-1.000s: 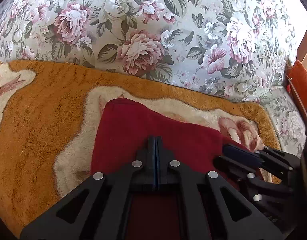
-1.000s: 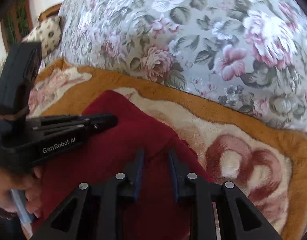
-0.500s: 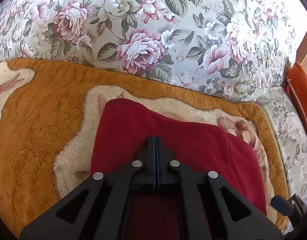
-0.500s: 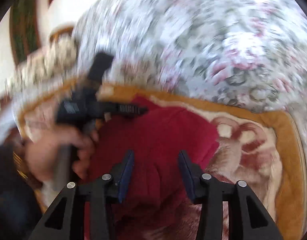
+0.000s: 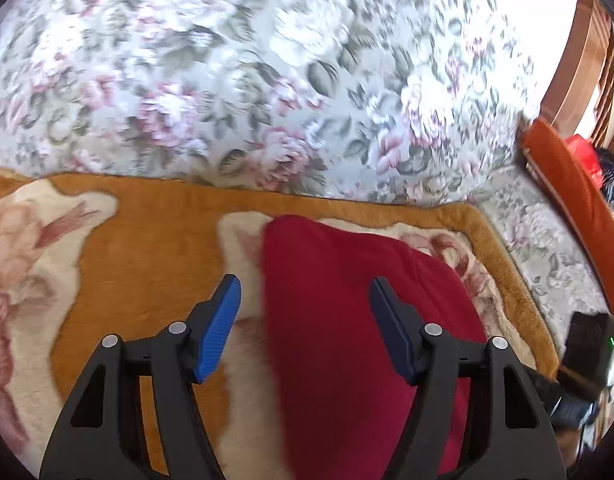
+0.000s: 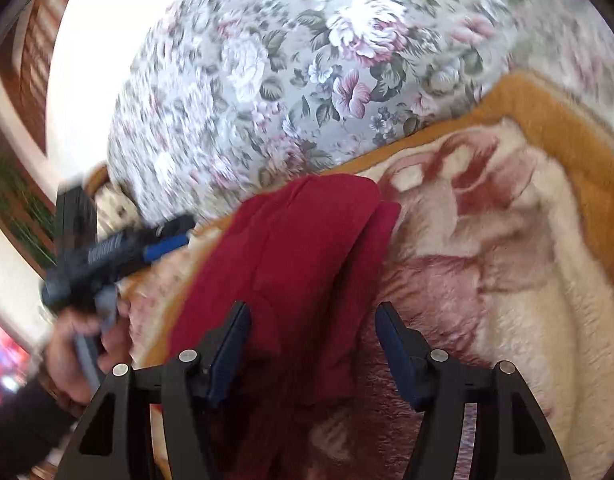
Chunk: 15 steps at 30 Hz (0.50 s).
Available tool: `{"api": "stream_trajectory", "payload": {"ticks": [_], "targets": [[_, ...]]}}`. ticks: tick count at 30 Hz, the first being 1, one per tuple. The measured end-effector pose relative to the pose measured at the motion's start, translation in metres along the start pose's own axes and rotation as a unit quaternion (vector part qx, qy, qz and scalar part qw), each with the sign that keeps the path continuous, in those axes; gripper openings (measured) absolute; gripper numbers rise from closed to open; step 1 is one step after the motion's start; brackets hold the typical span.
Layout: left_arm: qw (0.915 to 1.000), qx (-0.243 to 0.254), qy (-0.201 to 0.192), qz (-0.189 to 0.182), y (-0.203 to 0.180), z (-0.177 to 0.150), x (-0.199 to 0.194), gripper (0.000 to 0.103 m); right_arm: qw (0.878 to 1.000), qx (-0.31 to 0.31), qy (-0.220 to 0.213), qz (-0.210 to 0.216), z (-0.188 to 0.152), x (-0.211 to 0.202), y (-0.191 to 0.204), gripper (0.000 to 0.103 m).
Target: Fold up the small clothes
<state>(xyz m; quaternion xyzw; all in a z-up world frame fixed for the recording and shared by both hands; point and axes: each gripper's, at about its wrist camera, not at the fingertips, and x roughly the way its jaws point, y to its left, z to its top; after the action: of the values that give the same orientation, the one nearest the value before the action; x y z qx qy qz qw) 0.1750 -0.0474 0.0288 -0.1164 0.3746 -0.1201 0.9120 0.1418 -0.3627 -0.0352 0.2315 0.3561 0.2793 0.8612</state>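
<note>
Crimson folded garment (image 5: 347, 320) lies on the orange-and-cream fleece blanket (image 5: 147, 248) — long axis running away toward the floral sofa back (image 5: 267, 80). Left gripper (image 5: 305, 316) and right gripper (image 6: 313, 342) are opening — neither gripping cloth.

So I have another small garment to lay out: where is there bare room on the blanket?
Bare blanket lies left of the red garment, up to the floral cushion; more lies right of it. Over the garment it is crowded: both grippers hover there.
</note>
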Motion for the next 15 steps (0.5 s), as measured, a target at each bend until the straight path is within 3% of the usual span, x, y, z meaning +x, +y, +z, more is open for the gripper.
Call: {"api": "stream_trajectory", "payload": {"ticks": [2, 7, 11, 15], "targets": [[0.9993, -0.026, 0.009, -0.024, 0.018, -0.01, -0.003, 0.067, 0.998, 0.034, -0.008, 0.044, 0.002, 0.0, -0.006, 0.063], [0.9858, -0.103, 0.081, -0.105, 0.039, -0.048, 0.031, 0.067, 0.998, 0.055, 0.016, 0.031, 0.006, 0.02, -0.013, 0.063], [0.9684, -0.176, 0.065, -0.164, 0.052, -0.063, 0.035, 0.068, 0.995, 0.065, 0.034, 0.072, 0.007, 0.023, -0.016, 0.067], [0.9649, -0.18, 0.056, -0.183, 0.051, -0.065, 0.032, 0.068, 0.992, 0.039, 0.066, 0.096, 0.005, 0.023, -0.013, 0.064]]}}
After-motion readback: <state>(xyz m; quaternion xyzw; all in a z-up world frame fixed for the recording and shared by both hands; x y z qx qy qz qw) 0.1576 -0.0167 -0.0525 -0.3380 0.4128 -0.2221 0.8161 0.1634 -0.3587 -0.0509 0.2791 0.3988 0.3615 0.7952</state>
